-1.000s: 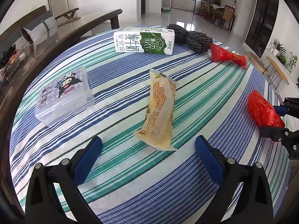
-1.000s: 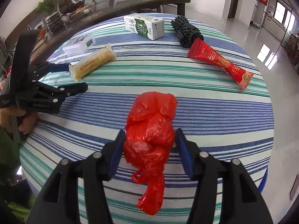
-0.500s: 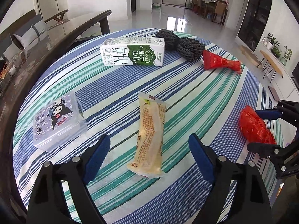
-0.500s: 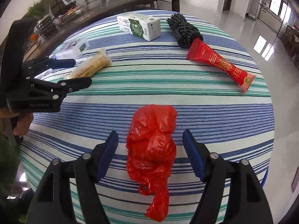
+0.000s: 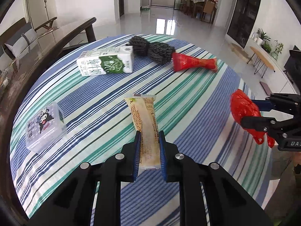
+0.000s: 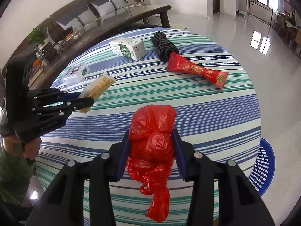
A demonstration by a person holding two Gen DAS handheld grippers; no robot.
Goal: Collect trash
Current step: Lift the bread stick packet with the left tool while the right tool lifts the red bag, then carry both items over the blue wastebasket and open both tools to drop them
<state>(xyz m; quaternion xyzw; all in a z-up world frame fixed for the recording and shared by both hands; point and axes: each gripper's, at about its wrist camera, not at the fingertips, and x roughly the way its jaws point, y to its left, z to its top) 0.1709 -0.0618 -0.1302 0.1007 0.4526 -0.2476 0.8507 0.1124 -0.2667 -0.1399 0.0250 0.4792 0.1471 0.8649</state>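
striped tablecloth (image 5: 188,101) holds litter: left gripper (image 5: 149,143) has just clamped the yellow wrapper (image 5: 146,124), right gripper (image 6: 151,141) the red bag (image 6: 152,143); carton (image 5: 106,62) at eleven o'clock and red packet (image 5: 193,63) at one o'clock remain.

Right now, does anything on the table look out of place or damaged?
Nothing looks spilled or broken. The milk carton lies on its side, and the red wrapper overlaps the dark knitted bundle.

Bright daylight, floor glare, fisheye warp
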